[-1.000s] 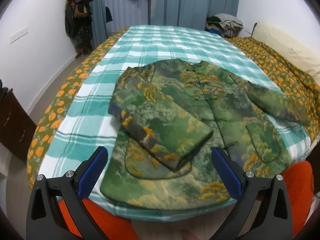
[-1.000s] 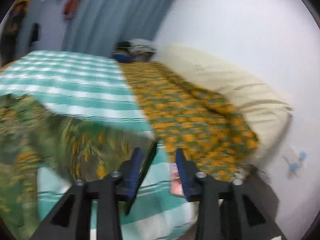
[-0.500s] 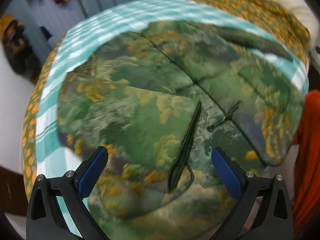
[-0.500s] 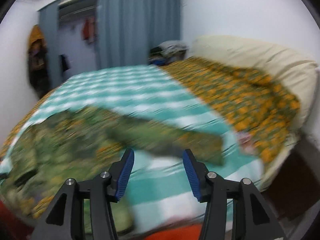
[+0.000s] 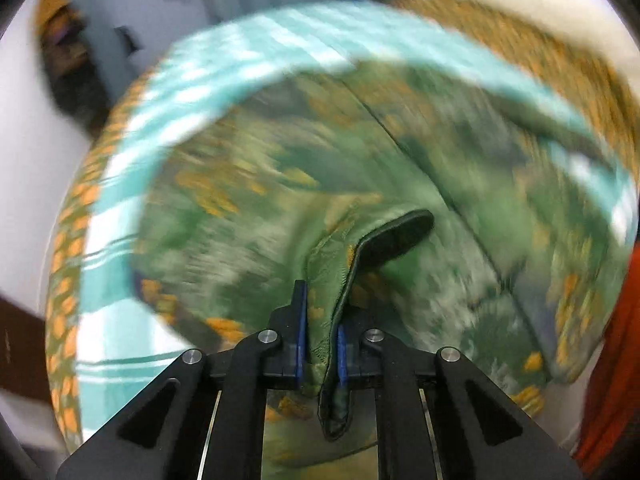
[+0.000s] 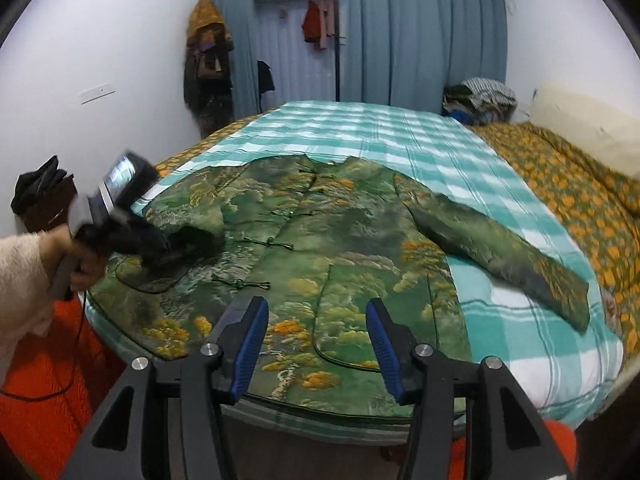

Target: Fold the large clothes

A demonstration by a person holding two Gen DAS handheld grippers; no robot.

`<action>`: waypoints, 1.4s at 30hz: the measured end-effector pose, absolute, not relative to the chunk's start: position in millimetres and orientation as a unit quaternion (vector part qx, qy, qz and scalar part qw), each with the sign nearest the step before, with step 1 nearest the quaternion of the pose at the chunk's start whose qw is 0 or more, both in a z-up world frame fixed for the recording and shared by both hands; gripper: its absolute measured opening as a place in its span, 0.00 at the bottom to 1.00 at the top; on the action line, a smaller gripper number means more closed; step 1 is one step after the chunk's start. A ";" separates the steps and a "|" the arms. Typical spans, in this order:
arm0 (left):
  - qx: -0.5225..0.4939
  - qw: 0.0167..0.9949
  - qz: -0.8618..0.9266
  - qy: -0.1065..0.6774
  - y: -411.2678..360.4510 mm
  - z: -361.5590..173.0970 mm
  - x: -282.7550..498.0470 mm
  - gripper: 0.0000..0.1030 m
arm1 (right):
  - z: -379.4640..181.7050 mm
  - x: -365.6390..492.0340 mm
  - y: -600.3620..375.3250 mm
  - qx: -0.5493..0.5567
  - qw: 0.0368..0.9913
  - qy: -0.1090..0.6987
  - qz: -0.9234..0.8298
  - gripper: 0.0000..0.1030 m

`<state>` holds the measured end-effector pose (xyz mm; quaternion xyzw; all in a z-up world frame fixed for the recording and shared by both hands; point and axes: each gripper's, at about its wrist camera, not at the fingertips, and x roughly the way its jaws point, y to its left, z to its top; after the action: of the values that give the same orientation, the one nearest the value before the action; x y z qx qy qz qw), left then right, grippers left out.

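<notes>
A large green jacket [image 6: 320,248] with orange and grey print lies face up on the bed, collar far, hem near. Its left sleeve is folded across the chest; its right sleeve [image 6: 504,252] stretches out flat to the right. My left gripper [image 5: 322,344] is shut on the cuff of the folded sleeve [image 5: 340,280] and lifts it a little. In the right wrist view the left gripper [image 6: 176,246] shows at the jacket's left side. My right gripper [image 6: 316,344] is open and empty, above the jacket's hem.
The bed has a teal checked sheet [image 6: 400,136] over an orange-flowered cover [image 6: 580,192]. A cream pillow [image 6: 588,124] lies at the right. A pile of clothes [image 6: 480,96] sits at the far corner. Coats [image 6: 208,64] hang on the left wall. Orange fabric [image 6: 44,364] is below.
My left gripper has dropped to the folded sleeve and shut on its cuff. My right gripper has swung left from the bed's right side to face the jacket's hem.
</notes>
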<state>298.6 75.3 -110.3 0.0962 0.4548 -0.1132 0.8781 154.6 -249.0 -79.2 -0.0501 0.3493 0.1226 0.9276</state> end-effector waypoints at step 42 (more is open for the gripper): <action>-0.052 0.804 -0.094 0.585 153.5 -184.3 237.5 0.16 | -211.8 261.5 -389.4 0.060 0.797 0.597 0.070 0.14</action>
<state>237.5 153.5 -184.3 -0.0517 0.5847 -0.0941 0.8041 261.5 -389.4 -211.8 0.0600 0.5967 0.0704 0.7971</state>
